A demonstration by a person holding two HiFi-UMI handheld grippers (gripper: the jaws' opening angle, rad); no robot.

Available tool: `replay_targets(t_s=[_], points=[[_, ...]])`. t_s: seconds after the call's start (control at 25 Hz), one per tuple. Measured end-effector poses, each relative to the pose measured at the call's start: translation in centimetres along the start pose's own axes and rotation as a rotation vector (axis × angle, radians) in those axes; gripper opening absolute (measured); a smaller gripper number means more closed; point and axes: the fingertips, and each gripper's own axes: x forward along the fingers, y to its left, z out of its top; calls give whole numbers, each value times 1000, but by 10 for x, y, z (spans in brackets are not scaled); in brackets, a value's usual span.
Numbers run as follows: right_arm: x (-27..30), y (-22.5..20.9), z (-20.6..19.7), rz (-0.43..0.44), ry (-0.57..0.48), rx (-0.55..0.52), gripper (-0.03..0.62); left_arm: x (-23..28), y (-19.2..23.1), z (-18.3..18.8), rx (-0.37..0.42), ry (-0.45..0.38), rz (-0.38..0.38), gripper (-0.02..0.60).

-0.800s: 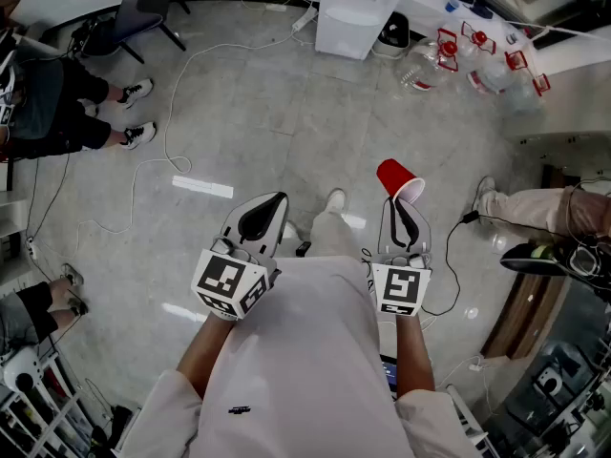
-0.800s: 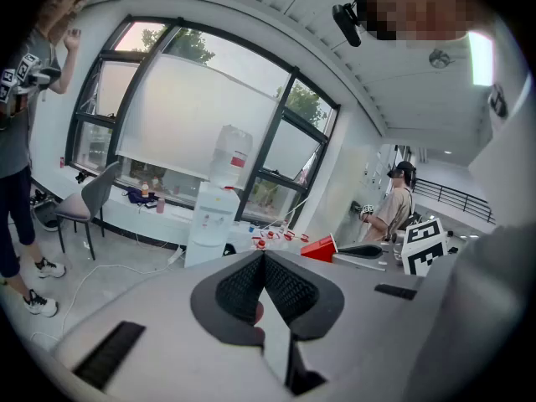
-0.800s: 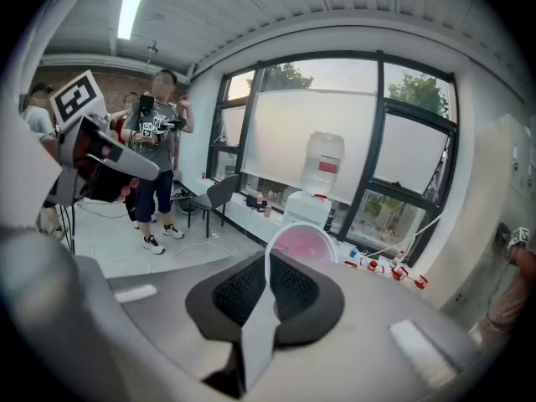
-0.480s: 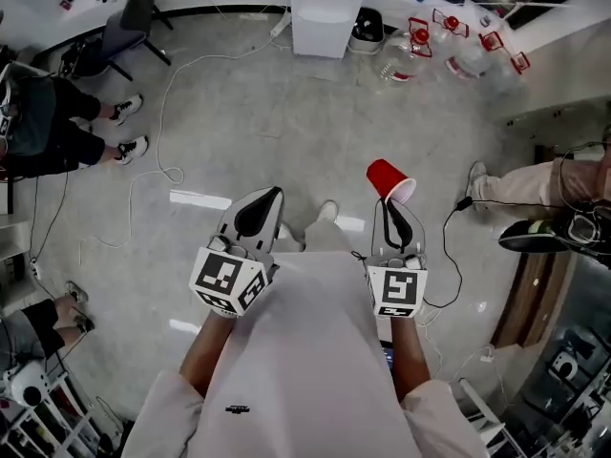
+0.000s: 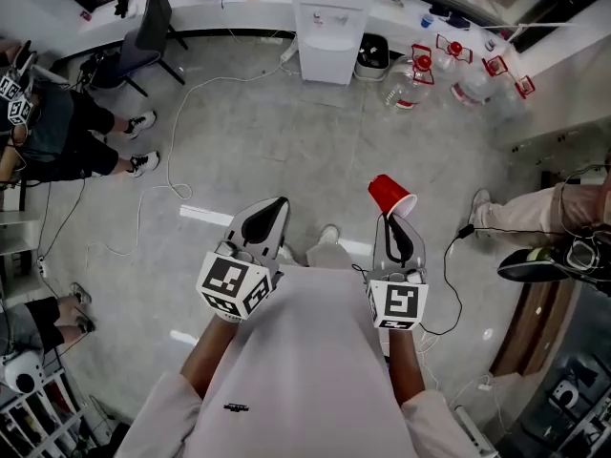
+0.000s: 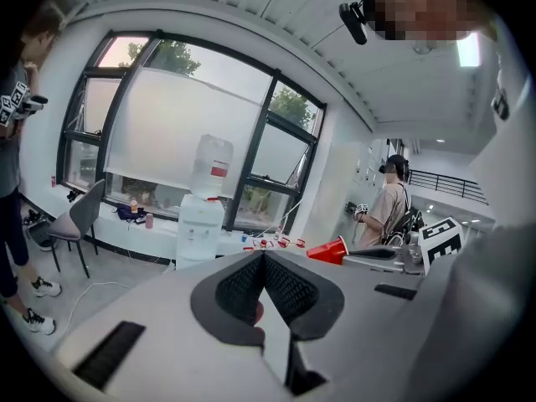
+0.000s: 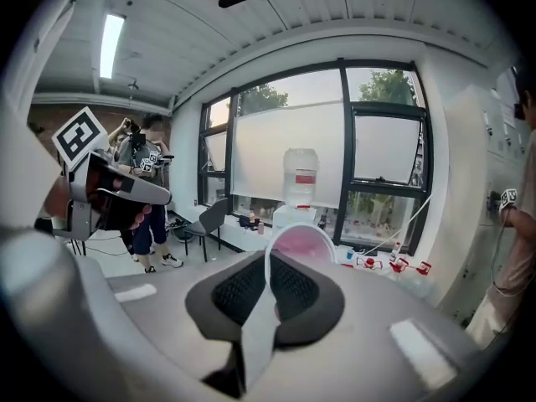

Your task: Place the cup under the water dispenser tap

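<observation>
Above grey floor (image 5: pixel 286 141), right claw (image 5: pixel 392 217) pinches red cup (image 5: pixel 389 195); left claw (image 5: pixel 278 201) clenched.

The tap on the water dispenser (image 5: pixel 331 27) is too small to see, and jaws hide part of the cup (image 7: pixel 299 243).

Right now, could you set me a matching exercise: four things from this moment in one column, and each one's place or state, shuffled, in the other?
Things:
1. red cup
2. water dispenser
3. left gripper
4. chair

Places or states:
A. jaws together, nothing held
B. white, straight ahead in the distance
C. rim pinched in the right gripper
D. dark, far off to the left

Pairs: 1-C, 2-B, 3-A, 4-D
</observation>
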Motion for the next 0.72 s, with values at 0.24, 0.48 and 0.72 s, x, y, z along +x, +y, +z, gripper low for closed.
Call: replay_targets(t_s=[0.24, 0.48, 0.72], points=[[11, -38, -4, 8, -21, 4, 26, 39, -16, 15, 31, -16, 10, 3], [27, -61, 3, 31, -37, -12, 26, 54, -18, 18, 21, -20, 43, 2], [47, -76, 10, 45, -67, -24, 26, 76, -16, 19, 16, -18, 53, 3]])
